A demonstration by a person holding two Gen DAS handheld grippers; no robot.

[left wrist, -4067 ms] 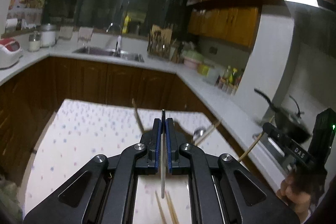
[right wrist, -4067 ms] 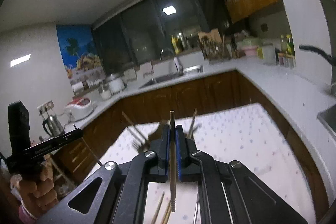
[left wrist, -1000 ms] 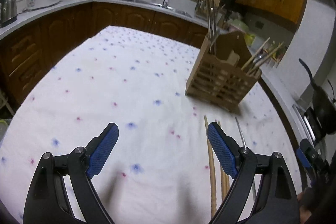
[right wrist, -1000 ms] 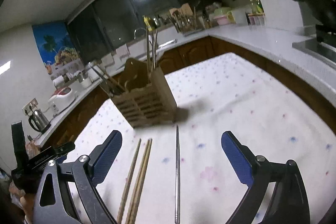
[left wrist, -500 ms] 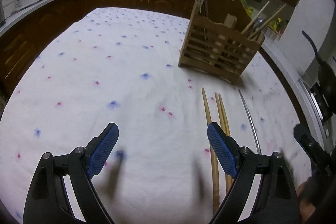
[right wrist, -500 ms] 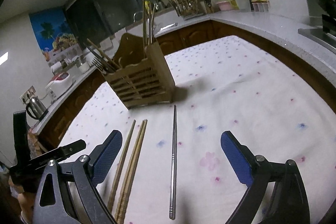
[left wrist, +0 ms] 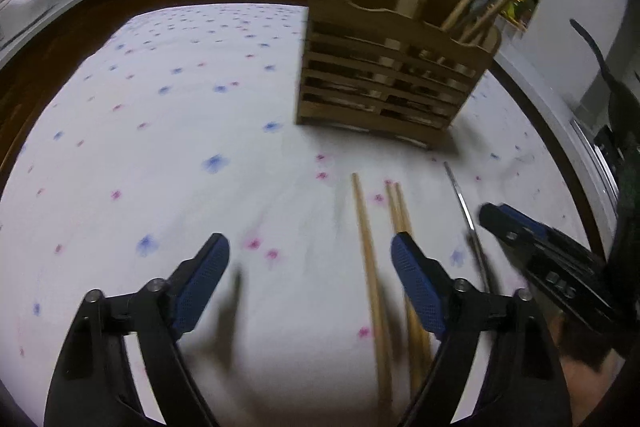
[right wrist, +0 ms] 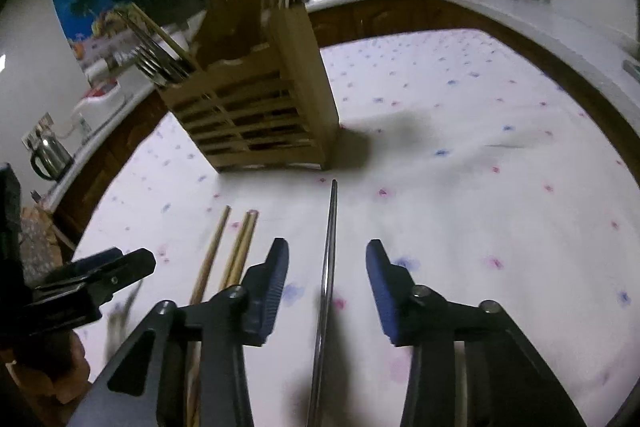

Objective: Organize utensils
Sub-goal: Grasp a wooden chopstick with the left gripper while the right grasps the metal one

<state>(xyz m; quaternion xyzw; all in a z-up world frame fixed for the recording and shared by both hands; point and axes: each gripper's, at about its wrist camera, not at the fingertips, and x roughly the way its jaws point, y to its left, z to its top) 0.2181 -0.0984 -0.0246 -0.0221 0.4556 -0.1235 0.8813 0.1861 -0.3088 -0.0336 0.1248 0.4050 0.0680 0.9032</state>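
Right tool (right wrist: 326,283), closing, straddles the metal chopstick (right wrist: 329,251) untouched; left tool (left wrist: 310,277) spread over bare cloth (left wrist: 160,155).

Dim indoor light, from overhead; ceiling lamp just clipped at top of right view. Cloth (left wrist: 168,131) brightest surface, slightly washed out. Soft dark shadow behind holder (right wrist: 256,107), smeared shadows under left gripper (left wrist: 310,269) and right gripper (right wrist: 326,277). Motion blur over near chopsticks (left wrist: 374,291), metal stick (right wrist: 326,291) and holder slats. Background counters soft, noisy. Strong fisheye bending at edges, black vignette in corners.
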